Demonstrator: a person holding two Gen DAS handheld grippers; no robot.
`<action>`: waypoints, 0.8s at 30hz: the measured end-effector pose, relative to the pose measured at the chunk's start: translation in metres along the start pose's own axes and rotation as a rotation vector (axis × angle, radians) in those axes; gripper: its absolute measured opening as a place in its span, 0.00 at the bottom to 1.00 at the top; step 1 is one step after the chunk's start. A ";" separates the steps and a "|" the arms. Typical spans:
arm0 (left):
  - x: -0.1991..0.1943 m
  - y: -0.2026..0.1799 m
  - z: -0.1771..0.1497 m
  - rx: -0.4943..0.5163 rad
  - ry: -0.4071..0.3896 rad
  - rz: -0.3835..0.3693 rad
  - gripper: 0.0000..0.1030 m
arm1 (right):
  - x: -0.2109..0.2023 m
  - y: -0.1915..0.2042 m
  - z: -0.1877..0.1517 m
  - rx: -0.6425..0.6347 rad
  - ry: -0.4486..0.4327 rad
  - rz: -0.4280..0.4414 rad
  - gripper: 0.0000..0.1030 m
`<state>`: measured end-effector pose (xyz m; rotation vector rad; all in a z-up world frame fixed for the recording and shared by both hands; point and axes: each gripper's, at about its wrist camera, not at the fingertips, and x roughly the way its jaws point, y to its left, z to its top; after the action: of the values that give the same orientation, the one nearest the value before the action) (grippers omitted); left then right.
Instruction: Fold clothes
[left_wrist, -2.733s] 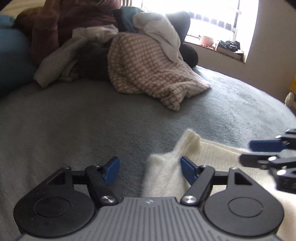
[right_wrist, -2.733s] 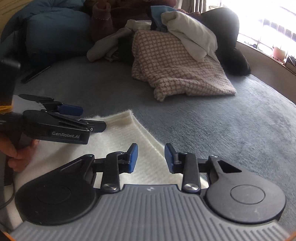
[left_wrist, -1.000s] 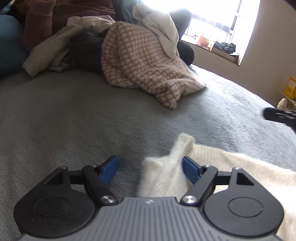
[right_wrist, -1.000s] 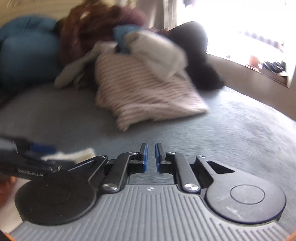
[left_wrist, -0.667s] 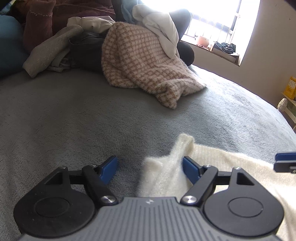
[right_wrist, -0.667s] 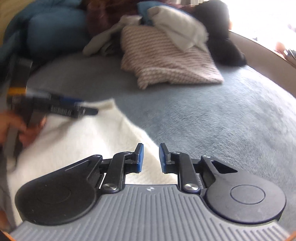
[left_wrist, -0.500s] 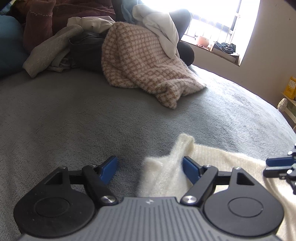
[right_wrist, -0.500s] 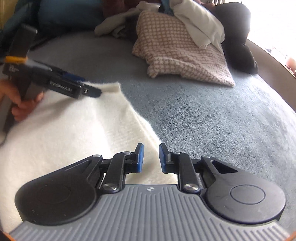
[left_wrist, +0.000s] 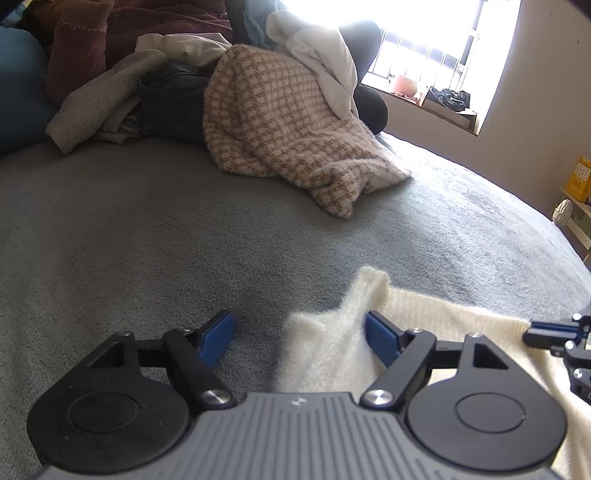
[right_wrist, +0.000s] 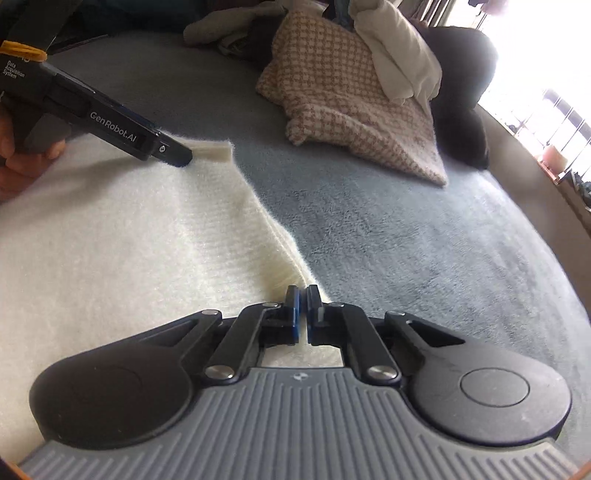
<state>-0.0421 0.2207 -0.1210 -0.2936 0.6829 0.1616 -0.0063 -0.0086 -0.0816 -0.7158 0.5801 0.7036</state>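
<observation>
A cream knit sweater (left_wrist: 424, 310) (right_wrist: 129, 240) lies flat on the grey bed blanket (left_wrist: 147, 240). My left gripper (left_wrist: 297, 325) (right_wrist: 177, 155) rests open at the sweater's far left corner. That bunched corner lies against its right finger, while its left finger is over bare blanket. My right gripper (right_wrist: 303, 295) (left_wrist: 546, 334) is low at the sweater's right edge, where the jaws are shut with the ribbed hem pinched between the blue pads. A person's hand (right_wrist: 22, 162) holds the left gripper's handle.
A pile of unfolded clothes sits at the back of the bed, with a beige houndstooth garment (left_wrist: 288, 140) (right_wrist: 351, 99) in front and white, grey and maroon pieces behind. A bright window with a cluttered sill (left_wrist: 436, 99) is at the right. Grey blanket spreads between pile and sweater.
My right gripper has swung down from above the bed to the sweater's right edge, rolled level, opened a little and then shut on the hem. The left gripper has stayed put.
</observation>
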 end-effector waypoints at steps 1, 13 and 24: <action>0.000 0.000 0.000 0.000 -0.001 0.000 0.78 | -0.001 0.002 0.000 -0.016 -0.006 -0.026 0.01; -0.002 0.000 -0.001 0.003 -0.004 0.005 0.78 | 0.006 -0.012 -0.013 0.122 -0.025 -0.067 0.12; -0.030 -0.013 0.006 -0.005 -0.134 0.007 0.76 | -0.064 -0.090 -0.078 0.374 -0.051 -0.089 0.23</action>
<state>-0.0583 0.2088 -0.0951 -0.2825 0.5511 0.1879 0.0015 -0.1404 -0.0516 -0.3720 0.6079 0.5100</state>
